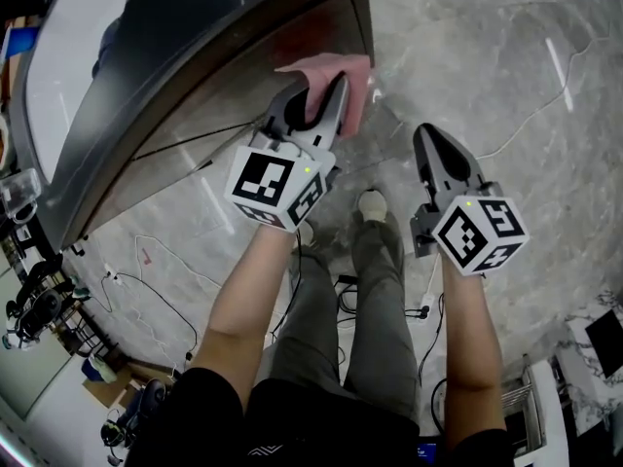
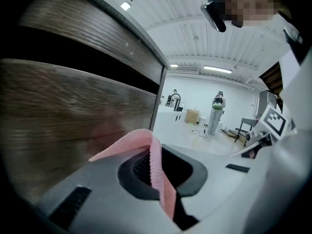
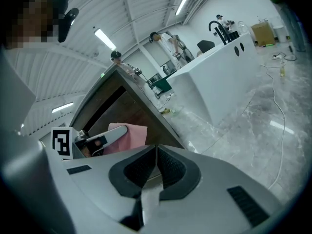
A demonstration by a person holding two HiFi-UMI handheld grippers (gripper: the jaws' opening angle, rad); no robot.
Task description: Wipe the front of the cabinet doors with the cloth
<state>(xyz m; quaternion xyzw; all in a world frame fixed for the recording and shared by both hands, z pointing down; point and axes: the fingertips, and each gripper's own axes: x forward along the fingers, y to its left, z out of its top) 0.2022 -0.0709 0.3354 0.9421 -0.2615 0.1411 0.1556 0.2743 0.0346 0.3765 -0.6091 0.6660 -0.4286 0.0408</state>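
While the cloth (image 1: 333, 64) is clamped between the closed jaws of the left gripper (image 1: 331, 90), it is pressed, apparently flat, against the brown cabinet door (image 1: 234, 95) near the door's edge. The right gripper (image 1: 433, 139) is held apart above the floor (image 1: 506, 66), jaws shut together on nothing.

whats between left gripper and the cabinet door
A pink ribbed cloth, held in the left gripper, lies before the brown wooden cabinet door; left gripper view.
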